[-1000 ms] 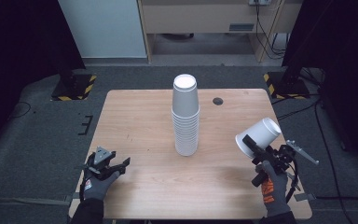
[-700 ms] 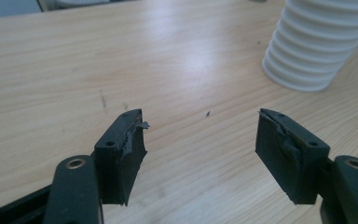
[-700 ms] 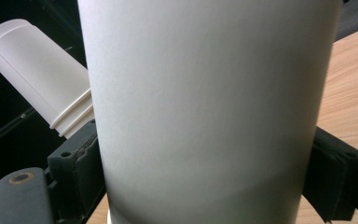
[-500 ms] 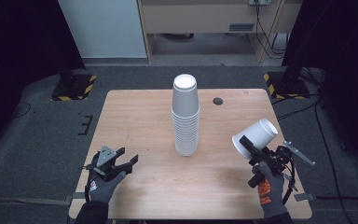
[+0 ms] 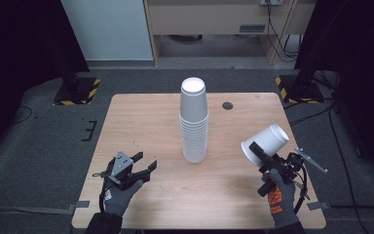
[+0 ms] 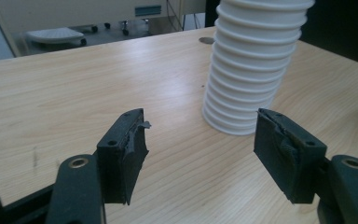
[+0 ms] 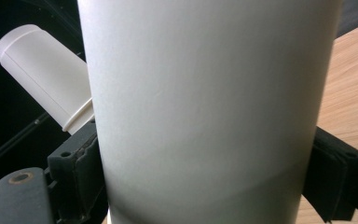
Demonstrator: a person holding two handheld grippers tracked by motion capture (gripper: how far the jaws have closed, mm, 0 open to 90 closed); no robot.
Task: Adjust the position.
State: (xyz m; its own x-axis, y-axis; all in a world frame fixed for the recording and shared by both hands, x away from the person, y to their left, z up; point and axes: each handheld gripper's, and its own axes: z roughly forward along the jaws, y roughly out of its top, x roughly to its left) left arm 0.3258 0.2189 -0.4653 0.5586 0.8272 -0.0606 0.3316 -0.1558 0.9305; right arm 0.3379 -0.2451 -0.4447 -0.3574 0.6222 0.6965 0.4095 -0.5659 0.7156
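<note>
Paper cup (image 5: 267,143) sits clamped in my right gripper (image 5: 262,157), tilted, held off the surface (image 5: 146,122) near its right edge and well apart from the stack of paper cups (image 5: 194,122) that stands upside down at the middle. In the right gripper view the jaws press on both sides of the cup's wall (image 7: 205,112), so I read that as a firm hold on a thin, soft shell. My left gripper (image 5: 143,165) hovers low at the near left with its jaws standing apart and nothing between them; in the left gripper view they frame the foot of the stack (image 6: 249,79) from a little way off.

My worry is the stack: it is tall and narrow, and I judge that a sideways nudge from either gripper would topple it or fan the cups across the surface. If I squeeze the held cup harder, its wall may buckle and it would then jam or sit crooked on the stack. Bringing it in tilted could also catch the top cup's base and push the column over.
</note>
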